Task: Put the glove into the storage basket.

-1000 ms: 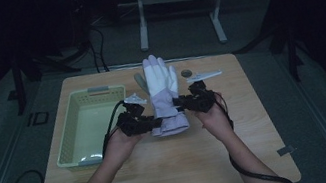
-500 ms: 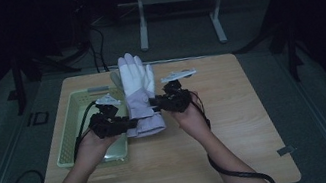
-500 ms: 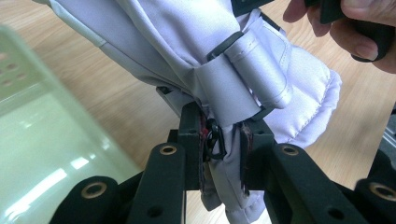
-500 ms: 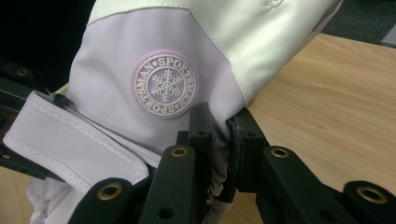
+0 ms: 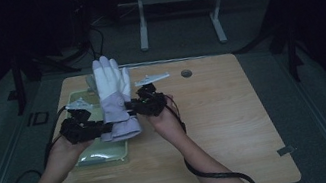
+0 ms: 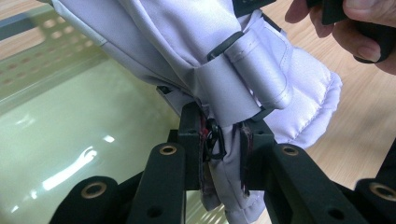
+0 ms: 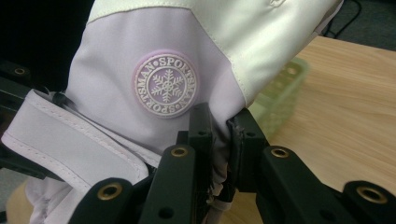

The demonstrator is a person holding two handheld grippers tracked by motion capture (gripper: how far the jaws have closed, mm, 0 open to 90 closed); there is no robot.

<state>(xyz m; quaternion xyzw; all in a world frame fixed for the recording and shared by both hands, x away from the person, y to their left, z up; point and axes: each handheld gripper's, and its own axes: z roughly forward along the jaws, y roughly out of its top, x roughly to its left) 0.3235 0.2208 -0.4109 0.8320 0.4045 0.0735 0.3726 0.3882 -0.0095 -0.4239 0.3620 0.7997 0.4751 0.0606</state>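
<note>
In the high view, a white and pale lilac glove [image 5: 113, 100] is held upright above the wooden table [image 5: 218, 127], fingers up, with its cuff over the right edge of a pale green tray [image 5: 76, 99] that sits on the table's left part. The left gripper [image 5: 101, 128] grips the glove's cuff from the tray side and the right gripper [image 5: 134, 107] grips it from the opposite side, each carried in one of the person's hands; a small round hole [image 5: 186, 73] in the table lies well apart from the glove, beyond the right gripper. In the left gripper view, the black jaws are pressed together on a fold of the glove [image 6: 243, 79] near its strap, with the tray [image 6: 70, 140] below and to the left of the glove and the table [image 6: 355, 121] to its right. In the right gripper view, the jaws pinch the glove's [image 7: 163, 88] fabric just below a round snowflake badge [image 7: 164, 85], and the tray [image 7: 285, 88] shows just behind the glove, on the table [image 7: 345, 107].
</note>
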